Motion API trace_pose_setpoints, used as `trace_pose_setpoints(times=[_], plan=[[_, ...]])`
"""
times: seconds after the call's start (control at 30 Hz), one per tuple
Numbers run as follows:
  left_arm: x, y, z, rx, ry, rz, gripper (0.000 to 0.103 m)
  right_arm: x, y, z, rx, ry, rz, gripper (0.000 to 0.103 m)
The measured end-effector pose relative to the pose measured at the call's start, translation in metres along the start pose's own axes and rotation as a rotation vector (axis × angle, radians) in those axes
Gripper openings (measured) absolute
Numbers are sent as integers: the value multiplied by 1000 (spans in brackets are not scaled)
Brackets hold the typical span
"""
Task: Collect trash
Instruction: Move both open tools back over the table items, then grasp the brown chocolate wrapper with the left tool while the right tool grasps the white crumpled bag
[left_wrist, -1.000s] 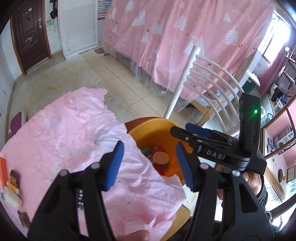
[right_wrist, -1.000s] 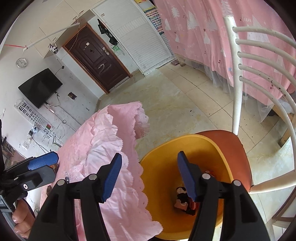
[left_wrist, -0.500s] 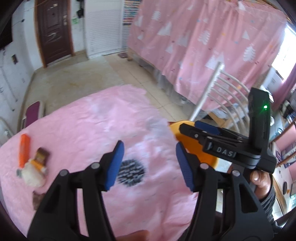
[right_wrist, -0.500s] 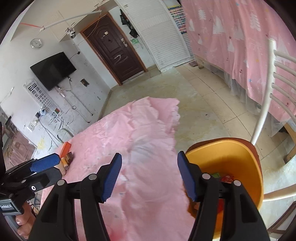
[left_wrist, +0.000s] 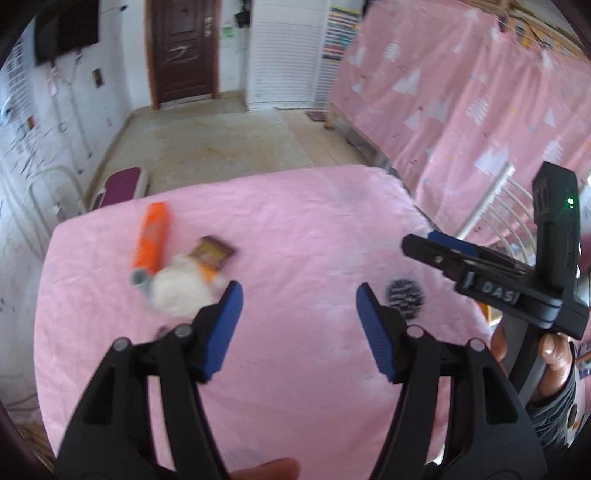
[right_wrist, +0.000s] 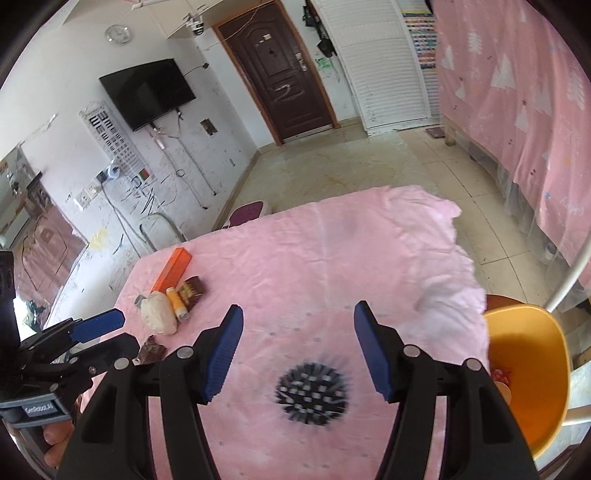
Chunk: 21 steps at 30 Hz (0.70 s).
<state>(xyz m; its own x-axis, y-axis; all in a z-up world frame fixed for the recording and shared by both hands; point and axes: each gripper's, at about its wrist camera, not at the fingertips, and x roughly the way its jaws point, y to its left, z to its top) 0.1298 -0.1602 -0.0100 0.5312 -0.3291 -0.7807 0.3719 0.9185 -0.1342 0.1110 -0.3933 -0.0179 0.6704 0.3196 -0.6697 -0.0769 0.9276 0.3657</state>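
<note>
Both the left tool (left_wrist: 299, 314) and right tool (right_wrist: 298, 334) gape empty above the wrinkled pink-clothed counter (right_wrist: 332, 251); the orange bin (right_wrist: 532, 354) sits at its right edge.

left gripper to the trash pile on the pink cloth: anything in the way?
Nothing visible. The left gripper is open above the pink cloth, and the trash pile of orange box, white wad and brown wrapper lies just ahead to its left, with only bare cloth between. The black spiky ball sits off to the right, out of that path.
</note>
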Motion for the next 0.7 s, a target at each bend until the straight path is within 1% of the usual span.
trace_pose_setpoints(times=[0.13,0.2,0.43,0.7], plan=[[1,34,-8,-66,21,10,61,15,33,2,-50,28,15,52],[2,46,-14,-83,31,14,61,23,46,2,-72,40,22,52],[13,71,-27,-109,61,26,61,47,91,1,-136,75,47,52],[35,90,-41,-106,99,25,61,71,121,-3,-187,119,61,52]])
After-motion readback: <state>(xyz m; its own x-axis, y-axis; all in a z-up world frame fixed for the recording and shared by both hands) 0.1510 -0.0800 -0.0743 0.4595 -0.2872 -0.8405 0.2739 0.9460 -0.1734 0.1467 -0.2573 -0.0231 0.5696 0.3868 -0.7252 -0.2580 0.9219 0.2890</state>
